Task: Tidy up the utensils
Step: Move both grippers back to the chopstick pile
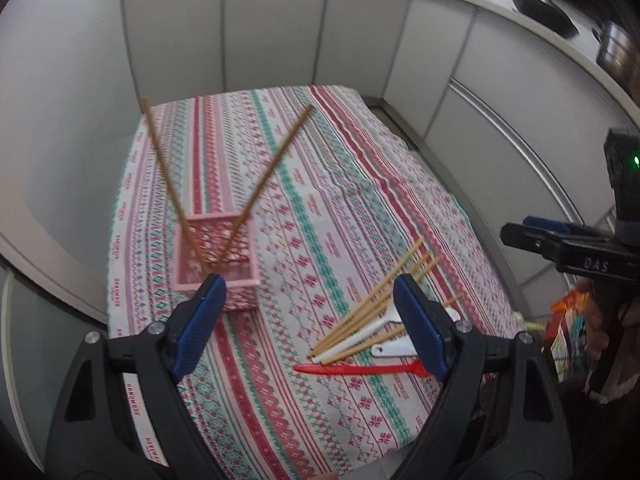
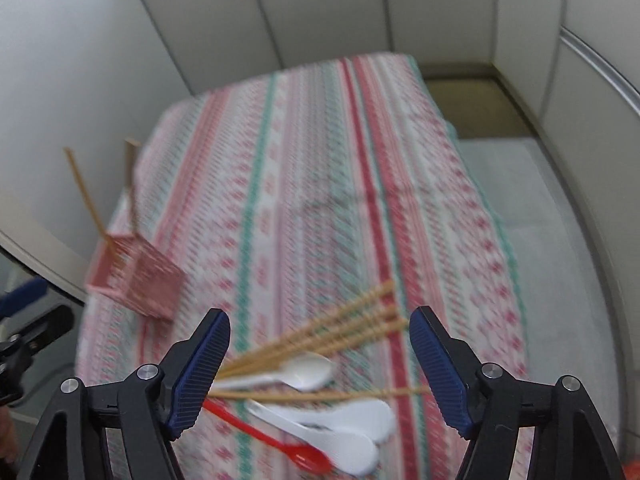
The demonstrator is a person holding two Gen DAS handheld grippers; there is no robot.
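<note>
A pink lattice basket (image 1: pixel 218 254) (image 2: pixel 132 282) stands on the patterned tablecloth (image 1: pixel 320 200) with two wooden chopsticks (image 1: pixel 276 158) leaning out of it, crossed. To its right lies a pile of several wooden chopsticks (image 1: pixel 372 308) (image 2: pixel 320 330), white spoons (image 1: pixel 394 346) (image 2: pixel 304 372) and a red spoon (image 1: pixel 352 369) (image 2: pixel 280 440). My left gripper (image 1: pixel 308 294) hangs open above the cloth between basket and pile, with nothing between its blue pads. My right gripper (image 2: pixel 320 334) is open above the pile and holds nothing; it also shows at the right edge (image 1: pixel 560 248) of the left wrist view.
Grey cabinet panels (image 1: pixel 280 20) wall in the table at the back and right. A counter above holds a black pan (image 1: pixel 544 4) and a pot (image 1: pixel 616 48). A colourful packet (image 1: pixel 568 332) sits by the person's hand at the right. The left gripper's pads show at the left edge (image 2: pixel 24 292).
</note>
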